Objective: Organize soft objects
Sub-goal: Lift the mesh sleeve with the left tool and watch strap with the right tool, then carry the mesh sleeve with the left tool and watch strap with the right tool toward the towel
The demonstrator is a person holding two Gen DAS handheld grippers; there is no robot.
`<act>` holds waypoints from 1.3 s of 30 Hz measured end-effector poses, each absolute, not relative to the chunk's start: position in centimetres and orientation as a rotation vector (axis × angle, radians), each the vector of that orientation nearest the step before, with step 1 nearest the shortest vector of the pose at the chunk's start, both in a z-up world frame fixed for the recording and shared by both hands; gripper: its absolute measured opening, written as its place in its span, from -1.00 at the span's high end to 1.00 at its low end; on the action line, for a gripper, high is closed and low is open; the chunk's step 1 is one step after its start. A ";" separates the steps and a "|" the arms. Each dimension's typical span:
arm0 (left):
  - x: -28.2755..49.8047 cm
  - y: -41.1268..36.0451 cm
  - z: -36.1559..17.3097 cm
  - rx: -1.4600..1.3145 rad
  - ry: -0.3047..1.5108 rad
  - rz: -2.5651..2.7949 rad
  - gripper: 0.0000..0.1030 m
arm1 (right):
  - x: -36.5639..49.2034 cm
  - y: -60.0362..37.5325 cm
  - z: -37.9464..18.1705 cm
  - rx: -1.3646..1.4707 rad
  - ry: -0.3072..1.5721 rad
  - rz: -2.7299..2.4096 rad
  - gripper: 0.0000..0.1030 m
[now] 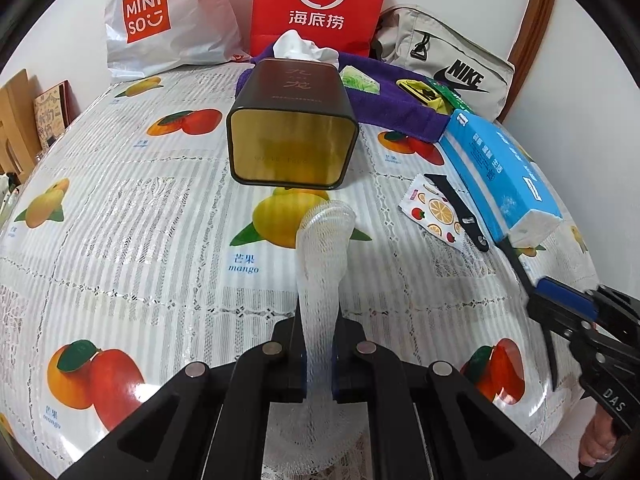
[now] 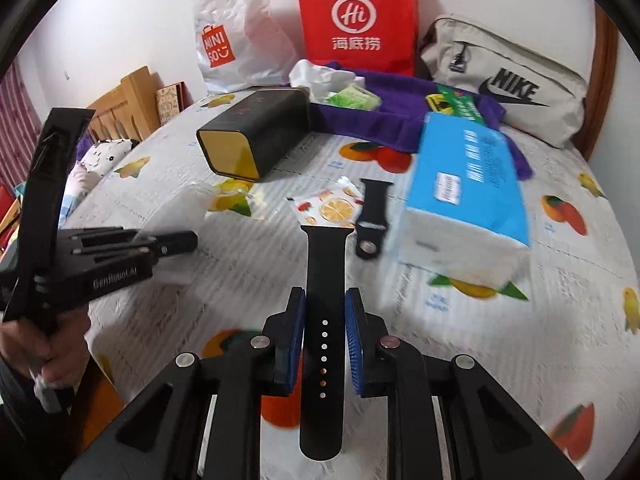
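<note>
My left gripper (image 1: pixel 318 354) is shut on a white foam net sleeve (image 1: pixel 324 248) that sticks forward above the table, short of a dark tin box (image 1: pixel 292 136) lying on its side with its gold open end facing me. My right gripper (image 2: pixel 325 320) is shut on a black watch strap (image 2: pixel 324 280) with holes, held above the table. It also shows at the right of the left wrist view (image 1: pixel 516 264). A second black strap piece (image 2: pixel 374 216) lies on the table beside a fruit-print sachet (image 2: pixel 332 208).
A blue tissue pack (image 2: pixel 468 184) lies right of the strap. A purple towel (image 2: pixel 384 108) at the back holds a green packet (image 2: pixel 352 98) and white tissue (image 2: pixel 316 74). A Miniso bag (image 1: pixel 168 20), red paper bag (image 1: pixel 320 4) and Nike bag (image 1: pixel 452 68) line the wall.
</note>
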State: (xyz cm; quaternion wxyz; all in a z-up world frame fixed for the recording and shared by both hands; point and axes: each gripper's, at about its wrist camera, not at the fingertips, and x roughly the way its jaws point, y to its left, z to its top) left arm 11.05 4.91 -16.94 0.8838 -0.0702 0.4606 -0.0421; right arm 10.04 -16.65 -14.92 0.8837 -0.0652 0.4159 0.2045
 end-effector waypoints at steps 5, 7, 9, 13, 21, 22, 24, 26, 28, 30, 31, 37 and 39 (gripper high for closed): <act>10.9 4.7 -16.9 -0.133 0.961 -0.078 0.85 | 8.8 -19.5 -15.3 -0.143 0.881 0.341 0.61; 10.9 4.6 -16.9 -0.126 0.961 -0.072 0.85 | 9.0 -20.9 -15.8 -0.124 0.899 0.301 0.61; 10.9 4.5 -16.9 -0.119 0.961 -0.067 0.85 | 9.6 -21.7 -16.5 -0.100 0.922 0.284 0.61; 10.9 4.6 -16.9 -0.123 0.965 -0.074 0.85 | 10.4 -22.3 -17.8 -0.079 0.949 0.299 0.58; 10.7 3.9 -16.8 -0.109 0.962 -0.107 0.58 | 9.9 -21.5 -18.1 -0.111 0.936 0.314 0.32; 10.7 3.7 -16.9 -0.096 0.955 -0.105 0.58 | 9.9 -21.2 -18.2 -0.126 0.920 0.305 0.35; 10.7 3.5 -16.9 -0.061 0.941 -0.092 0.74 | 10.0 -21.0 -18.2 -0.141 0.897 0.284 0.54; 10.8 3.9 -16.9 -0.072 0.940 -0.091 0.80 | 10.0 -21.2 -18.2 -0.135 0.890 0.283 0.60; 10.9 4.4 -16.9 -0.100 0.947 -0.102 0.86 | 10.2 -21.6 -18.1 -0.110 0.901 0.293 0.60; 10.8 4.7 -16.8 -0.105 0.959 -0.107 0.88 | 10.3 -21.8 -17.8 -0.101 0.917 0.301 0.61; 10.8 4.8 -16.6 -0.106 0.962 -0.100 0.88 | 10.2 -21.8 -17.6 -0.095 0.921 0.307 0.61; 10.5 5.0 -14.9 -0.117 0.942 -0.112 0.88 | 9.4 -22.1 -15.9 -0.062 0.906 0.328 0.61; 10.4 5.2 -14.1 -0.130 0.939 -0.122 0.88 | 9.3 -22.2 -15.3 -0.050 0.902 0.339 0.61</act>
